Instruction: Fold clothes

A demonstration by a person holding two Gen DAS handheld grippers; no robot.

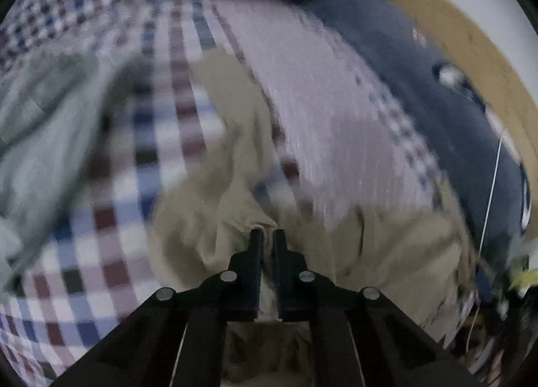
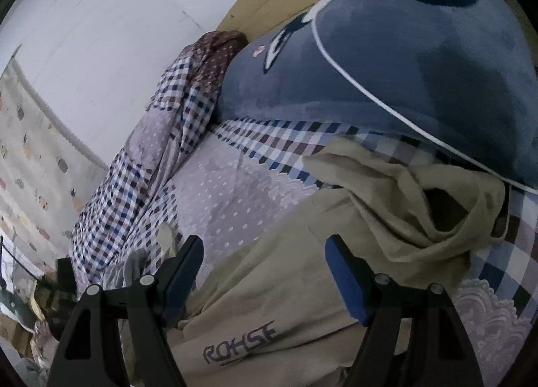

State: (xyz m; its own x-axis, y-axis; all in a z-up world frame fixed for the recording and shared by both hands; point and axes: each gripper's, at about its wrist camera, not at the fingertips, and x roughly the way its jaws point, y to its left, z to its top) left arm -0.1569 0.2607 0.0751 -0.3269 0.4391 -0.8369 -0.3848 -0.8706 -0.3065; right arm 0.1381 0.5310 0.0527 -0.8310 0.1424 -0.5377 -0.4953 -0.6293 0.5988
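Your left gripper (image 1: 268, 235) is pinching a fold of the beige cotton garment (image 1: 215, 218), which is lying on the checked patchwork bedspread (image 1: 111, 205). Your right gripper (image 2: 264, 249) is hovering over that garment (image 2: 269, 286), jaws spread. The large blue plush cushion (image 2: 403, 60) is sitting behind it, against the wooden headboard (image 2: 269, 0).

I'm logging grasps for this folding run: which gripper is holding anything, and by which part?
The left gripper pinches a bunched fold of the beige garment; which part is unclear. The right gripper is open over it, holding nothing.
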